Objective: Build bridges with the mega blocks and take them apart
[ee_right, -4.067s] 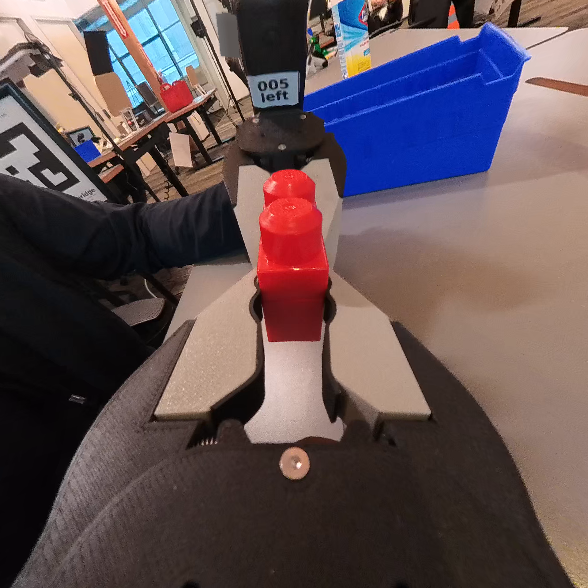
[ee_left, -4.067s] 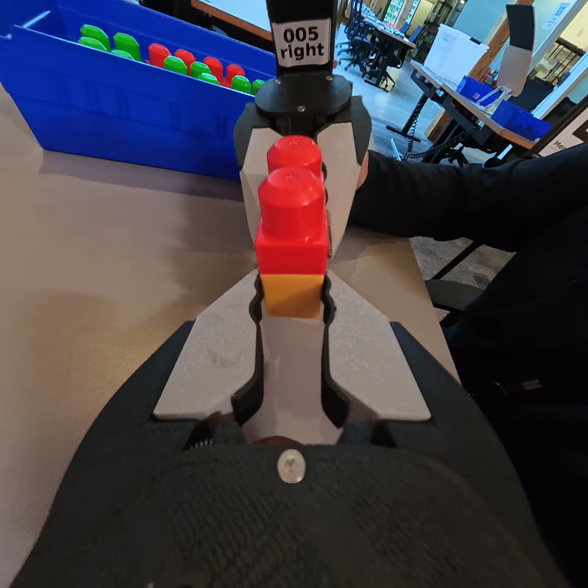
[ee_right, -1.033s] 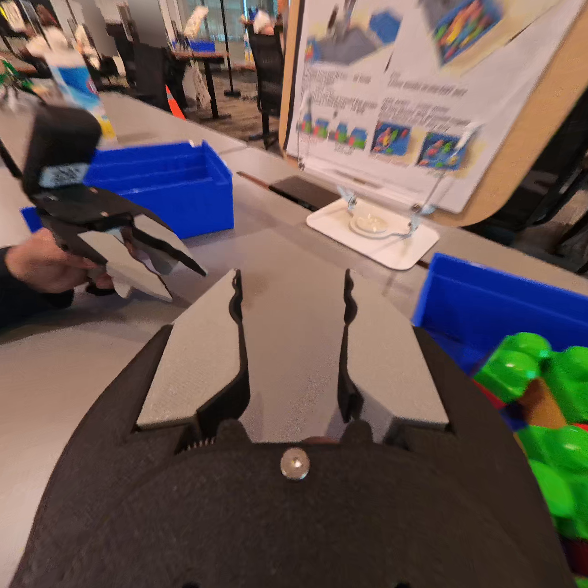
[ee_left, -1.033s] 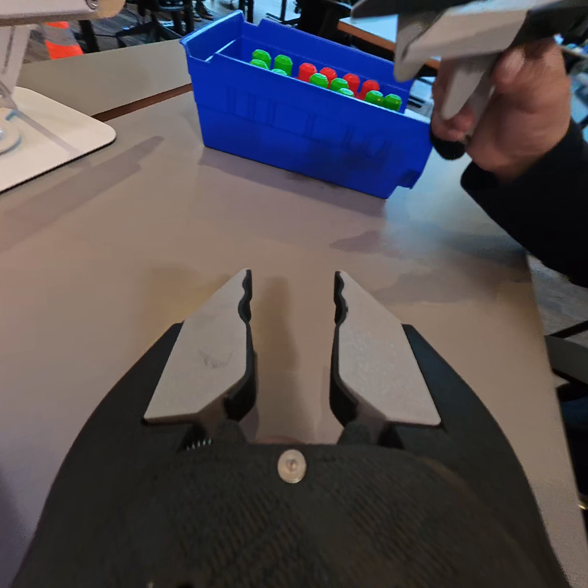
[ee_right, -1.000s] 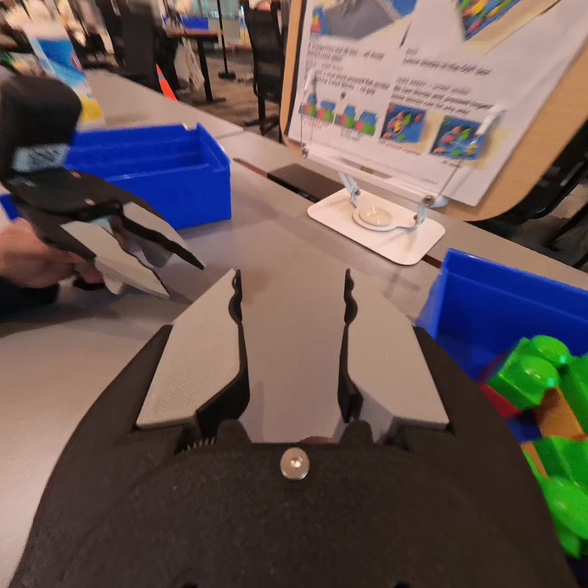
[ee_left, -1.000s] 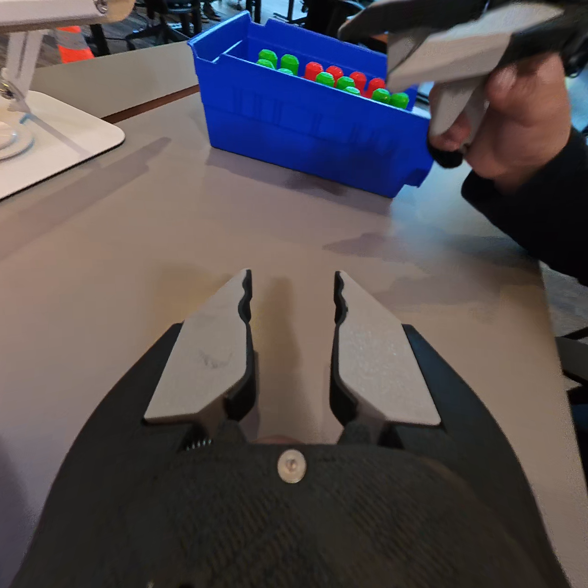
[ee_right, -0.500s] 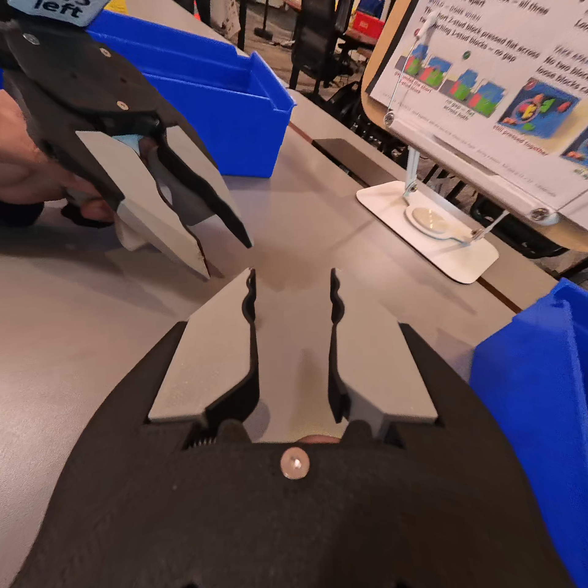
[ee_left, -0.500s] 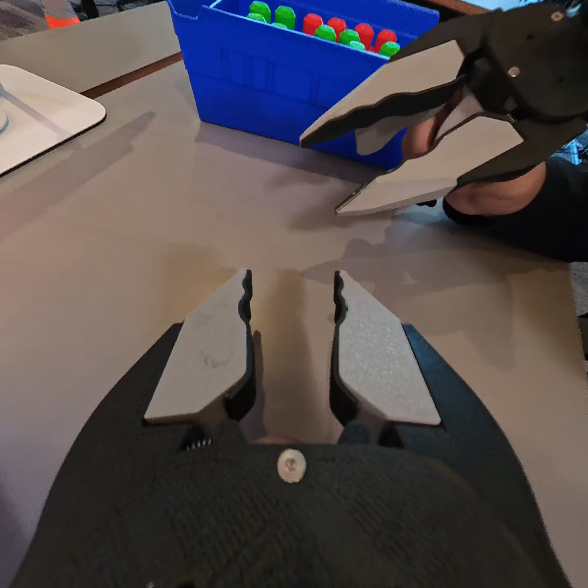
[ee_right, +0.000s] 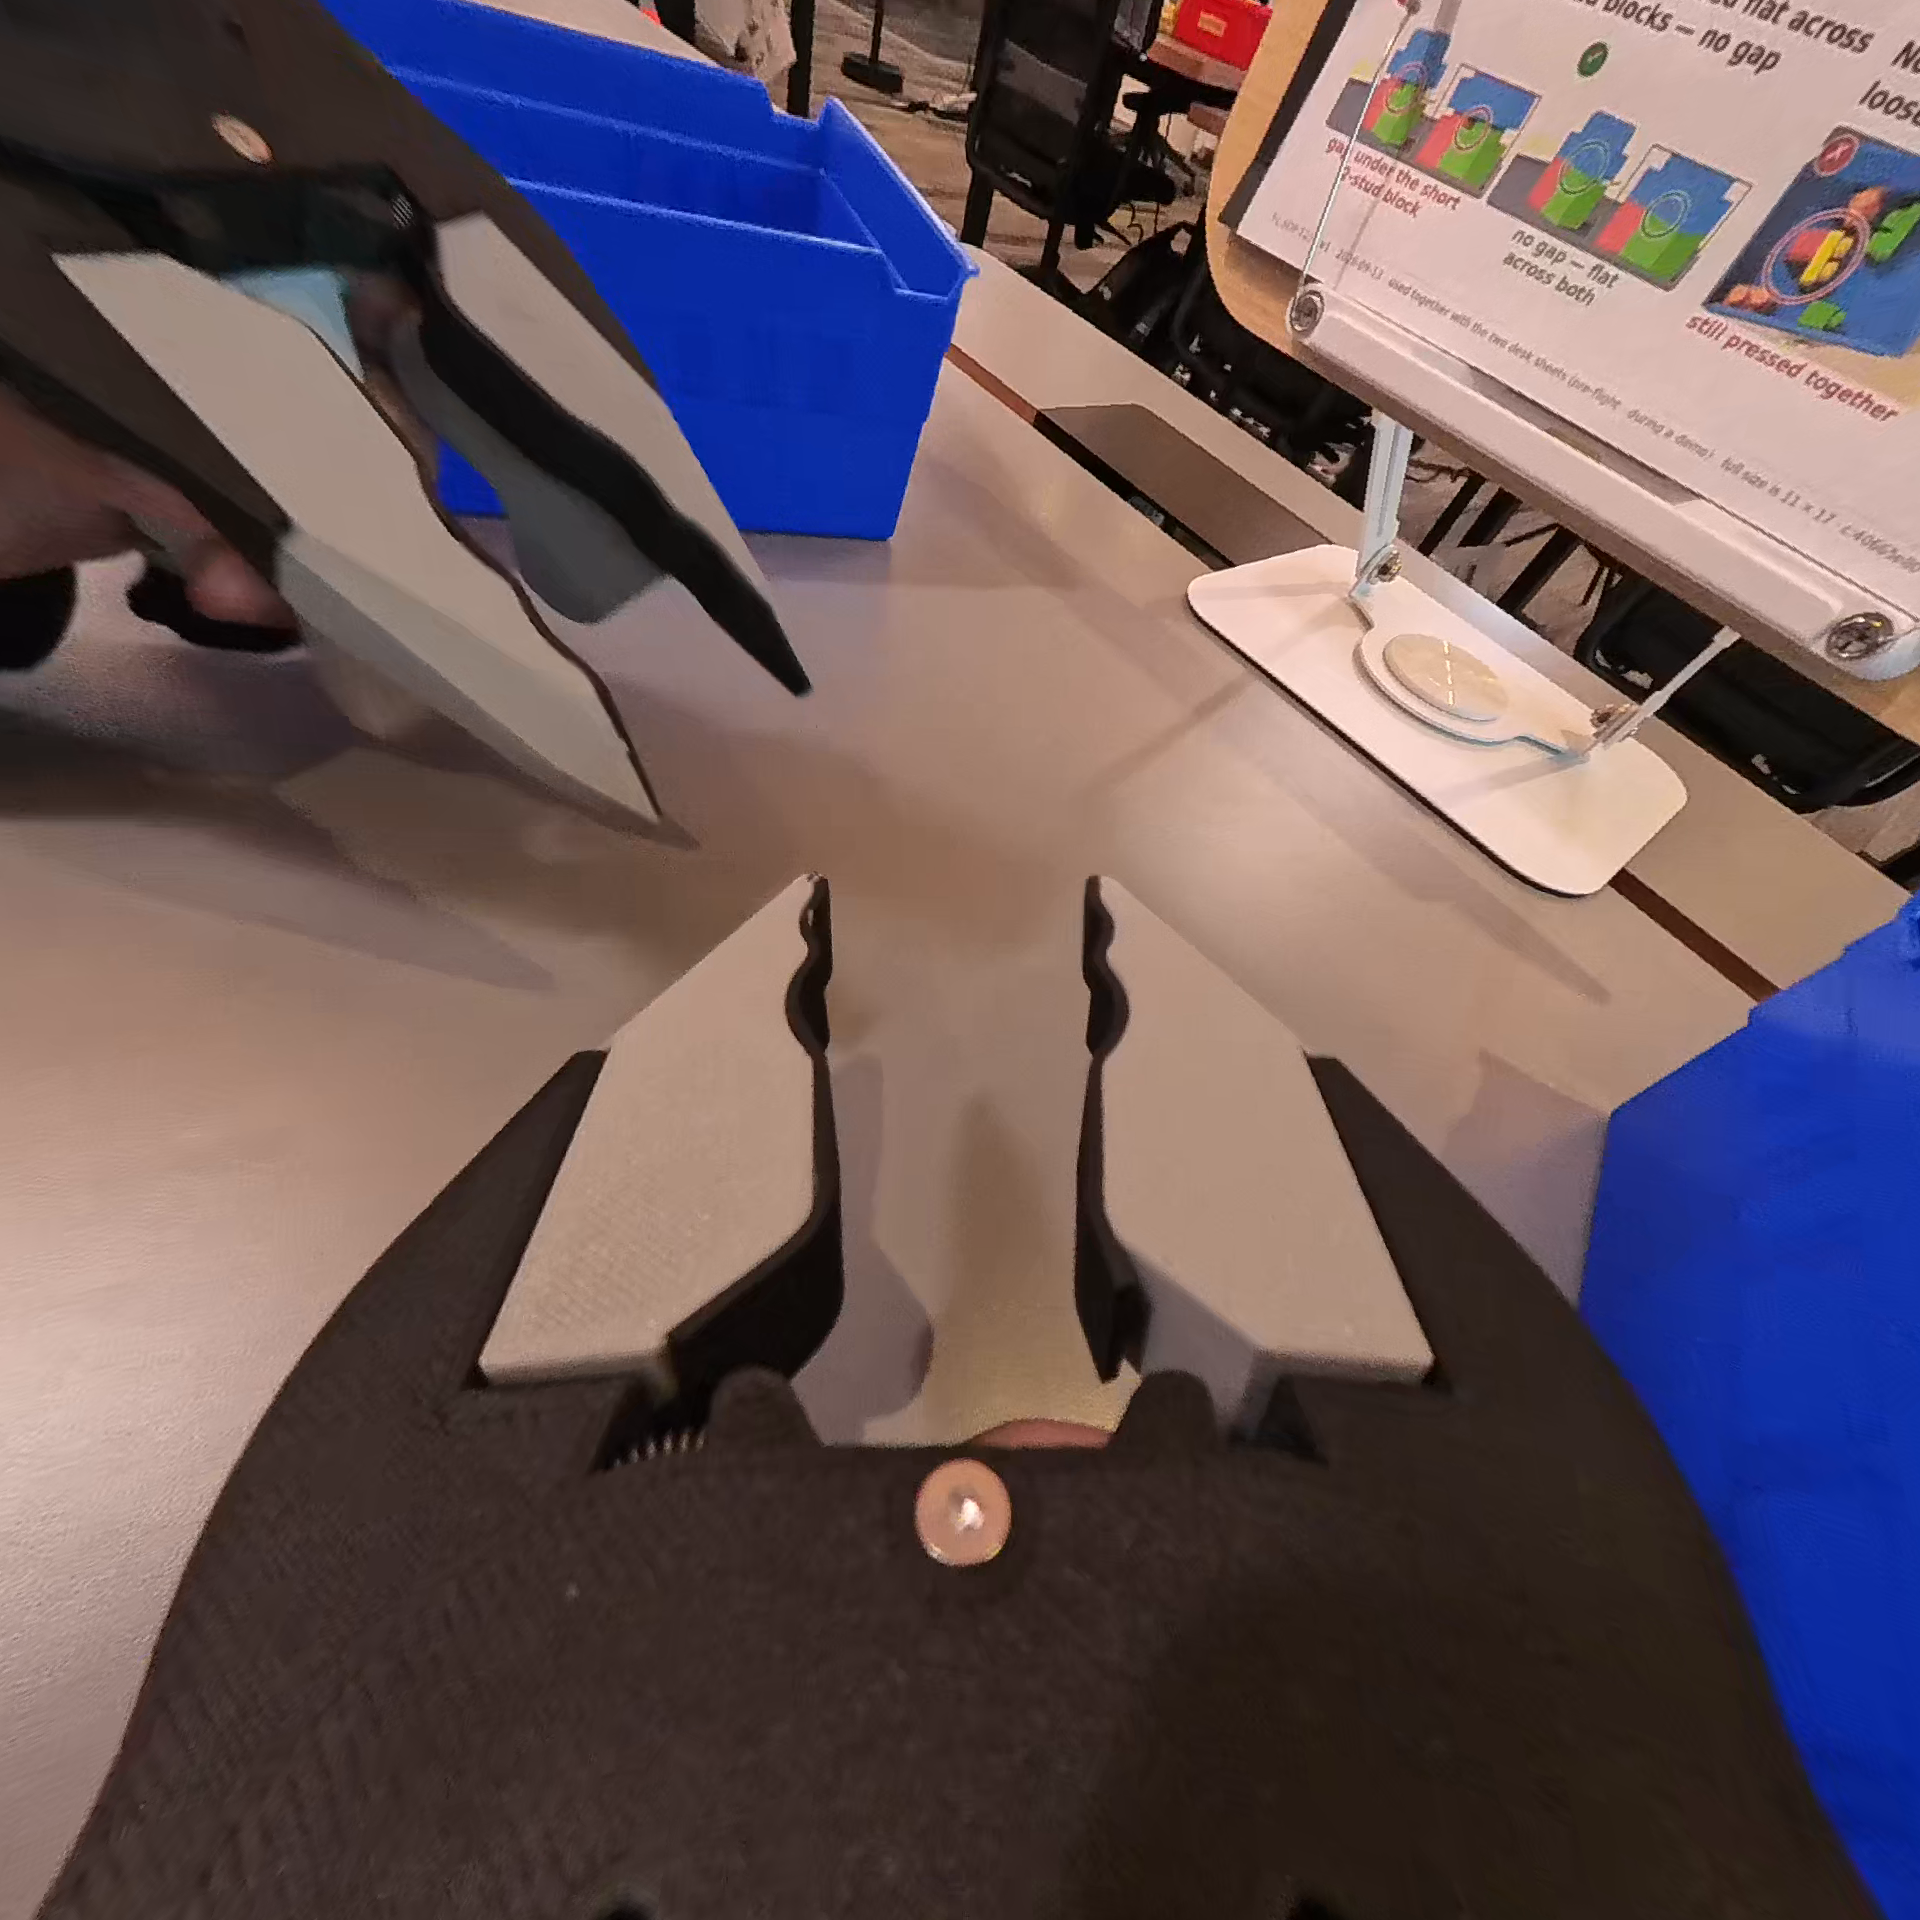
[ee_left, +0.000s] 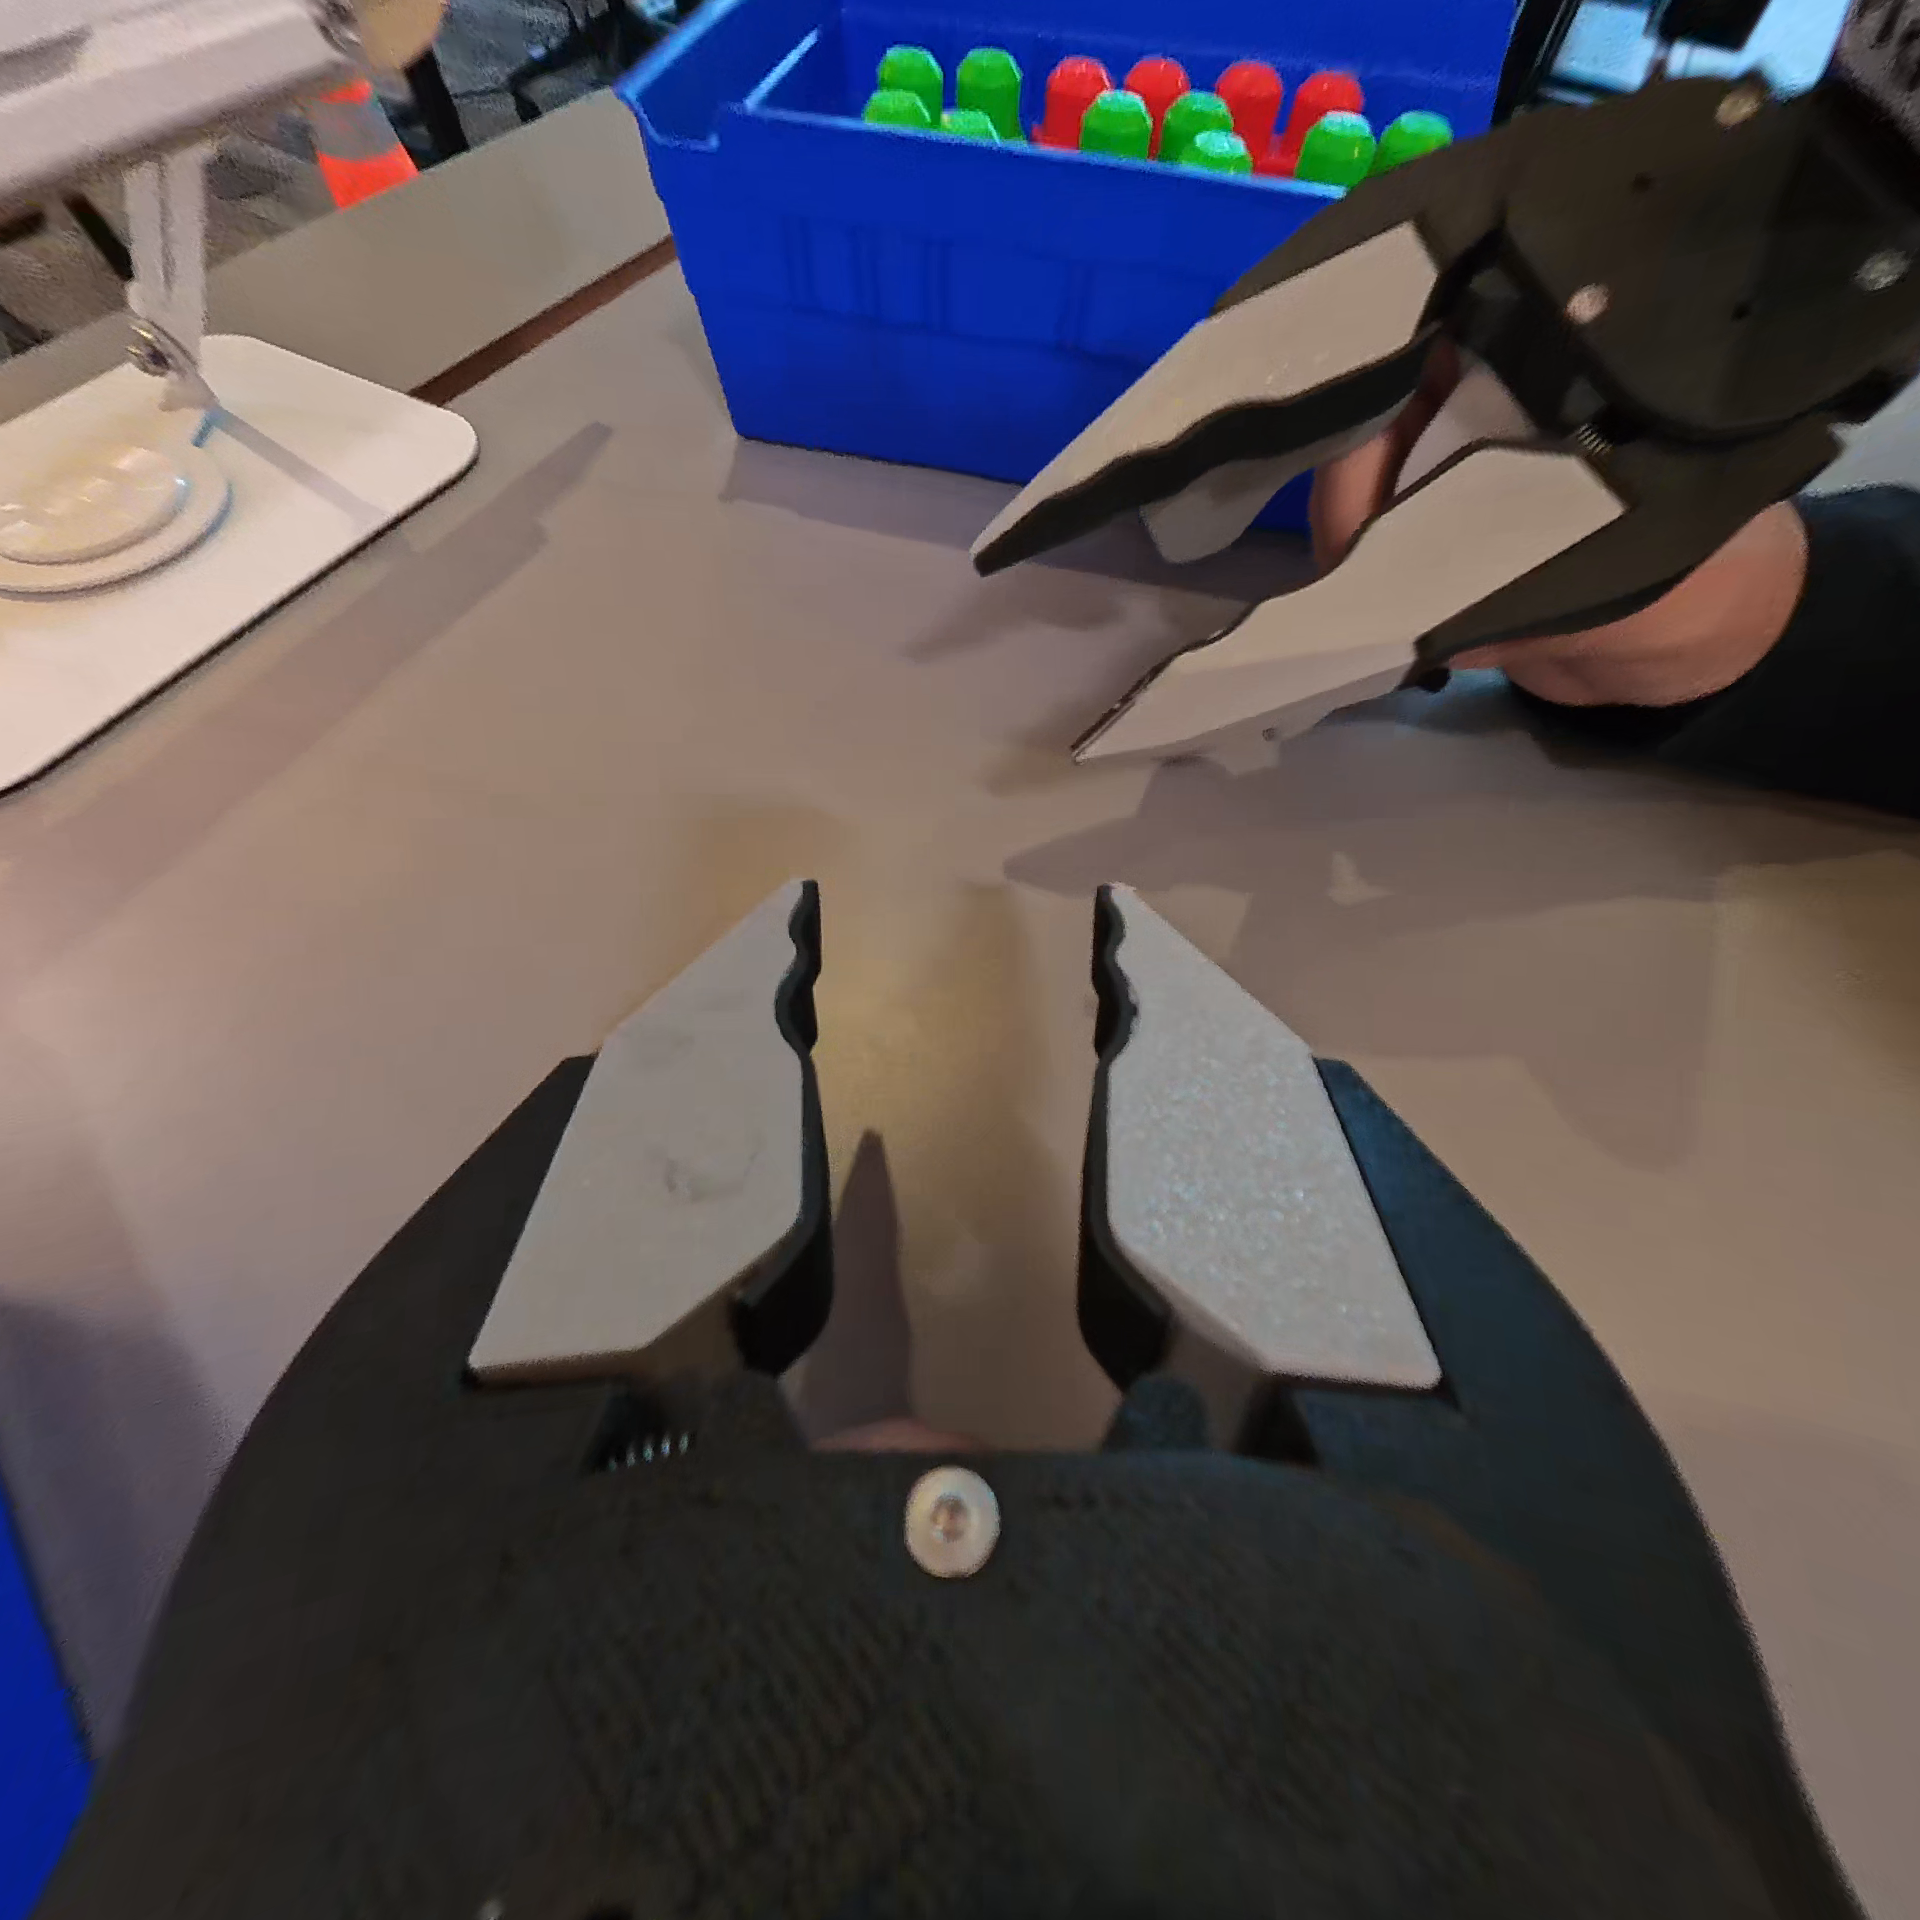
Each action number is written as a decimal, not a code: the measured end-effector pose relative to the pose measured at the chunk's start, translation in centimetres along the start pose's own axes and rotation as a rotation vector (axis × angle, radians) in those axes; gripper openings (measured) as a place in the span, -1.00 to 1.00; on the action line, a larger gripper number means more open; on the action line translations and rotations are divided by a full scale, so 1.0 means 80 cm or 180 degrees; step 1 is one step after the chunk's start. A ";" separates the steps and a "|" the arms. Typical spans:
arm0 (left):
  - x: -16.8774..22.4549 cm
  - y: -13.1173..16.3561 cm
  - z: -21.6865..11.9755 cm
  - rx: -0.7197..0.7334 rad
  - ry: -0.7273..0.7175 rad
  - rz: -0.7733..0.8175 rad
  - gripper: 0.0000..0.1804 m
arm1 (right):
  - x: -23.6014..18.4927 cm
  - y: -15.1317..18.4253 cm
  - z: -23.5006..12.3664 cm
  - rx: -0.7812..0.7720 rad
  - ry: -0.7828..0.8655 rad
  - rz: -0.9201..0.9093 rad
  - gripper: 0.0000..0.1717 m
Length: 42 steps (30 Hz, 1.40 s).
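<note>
At the far left of the left wrist view, a white stand base [ee_left: 208, 499] sits on the grey desk [ee_left: 520, 831]. Further right, at the back of the desk, a blue bin [ee_left: 935, 291] holds the mega blocks [ee_left: 1143, 114], green and red ones standing with their studs up above its rim. In the foreground the left claw [ee_left: 954, 904] hangs low over bare desk, its two grey fingers parted with nothing between them. To the right, the right claw [ee_left: 1029, 655] comes in from the side, held by a hand [ee_left: 1662, 623] in a dark sleeve, its lower finger tip close to the desk; its fingers are also spread and hold nothing.

In the right wrist view, the left claw [ee_right: 727, 748] fills the upper left, angled downward. Behind it stands a second blue bin [ee_right: 748, 270], whose inside cannot be seen. In the centre the right claw [ee_right: 951, 894] is parted over bare desk, gripping nothing. Further right a printed instruction sheet [ee_right: 1610, 208] leans on its white stand [ee_right: 1455, 727], and the wall of another blue bin [ee_right: 1766, 1351] fills the right edge.
</note>
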<state>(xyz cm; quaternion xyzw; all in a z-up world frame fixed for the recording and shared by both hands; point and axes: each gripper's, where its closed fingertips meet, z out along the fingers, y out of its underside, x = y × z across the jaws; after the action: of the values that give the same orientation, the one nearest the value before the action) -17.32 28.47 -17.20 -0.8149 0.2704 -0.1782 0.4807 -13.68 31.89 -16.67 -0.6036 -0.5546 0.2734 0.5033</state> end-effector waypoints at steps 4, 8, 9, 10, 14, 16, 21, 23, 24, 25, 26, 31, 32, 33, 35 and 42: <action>0.012 -0.016 -0.056 0.0247 -0.0129 -0.0342 -0.37 | 0.005 -0.002 -0.004 0.0029 0.0051 0.0069 -0.46; -0.017 0.035 -0.154 -0.0249 -0.1287 -0.0533 -0.11 | 0.010 -0.007 -0.010 0.0070 0.0161 0.0061 -0.39; -0.031 0.050 -0.186 -0.0398 -0.1660 -0.0536 -0.07 | 0.011 -0.007 -0.011 0.0069 0.0181 0.0055 -0.38; -0.042 0.060 -0.215 -0.0474 -0.1954 -0.0515 -0.07 | 0.011 -0.007 -0.011 0.0062 0.0193 0.0054 -0.37; -0.057 0.103 -0.266 -0.0685 -0.2102 -0.0817 -0.08 | 0.009 -0.008 -0.017 0.0067 0.0224 0.0094 -0.34; -0.073 0.123 -0.275 -0.0784 -0.2262 -0.0782 -0.08 | 0.010 -0.013 -0.027 0.0089 0.0287 0.0135 -0.31; -0.098 0.142 -0.239 -0.0760 -0.2024 -0.0851 -0.59 | 0.011 -0.033 -0.083 0.0241 0.0429 0.0359 -0.26; -0.100 0.144 -0.224 -0.0834 -0.1938 -0.0753 -0.90 | 0.024 -0.025 -0.114 0.0104 0.0624 0.0372 -0.25; -0.108 0.147 -0.229 -0.0973 -0.2113 -0.0597 -0.95 | 0.034 -0.017 -0.132 -0.0014 0.0723 0.0387 -0.25; -0.109 0.148 -0.229 -0.1073 -0.2138 -0.0508 -0.95 | 0.044 -0.008 -0.150 -0.0156 0.0807 0.0420 -0.25; -0.107 0.146 -0.228 -0.1073 -0.2083 -0.0510 -0.95 | 0.054 0.003 -0.168 -0.0304 0.0872 0.0465 -0.23; -0.113 0.144 -0.250 -0.0867 -0.1966 -0.0635 -0.96 | 0.076 0.057 -0.249 -0.0814 0.0833 0.0529 -0.19; -0.113 0.142 -0.258 -0.0798 -0.1958 -0.0615 -0.96 | 0.079 0.067 -0.261 -0.0868 0.0823 0.0448 -0.20; -0.113 0.139 -0.266 -0.0715 -0.1959 -0.0613 -0.96 | 0.082 0.075 -0.270 -0.0902 0.0812 0.0375 -0.20; -0.109 0.133 -0.281 -0.0598 -0.1889 -0.0695 -0.95 | 0.083 0.092 -0.276 -0.0996 0.0675 0.0223 -0.20; -0.097 0.105 -0.343 -0.0366 -0.1950 -0.0827 -0.94 | 0.096 0.147 -0.255 -0.1487 0.0311 -0.0749 -0.38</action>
<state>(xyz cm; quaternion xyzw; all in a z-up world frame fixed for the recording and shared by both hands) -40.82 11.08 -11.84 -0.8841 0.0169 0.0308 0.4661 10.86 34.40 -18.61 -0.6472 -0.6441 0.0481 0.4048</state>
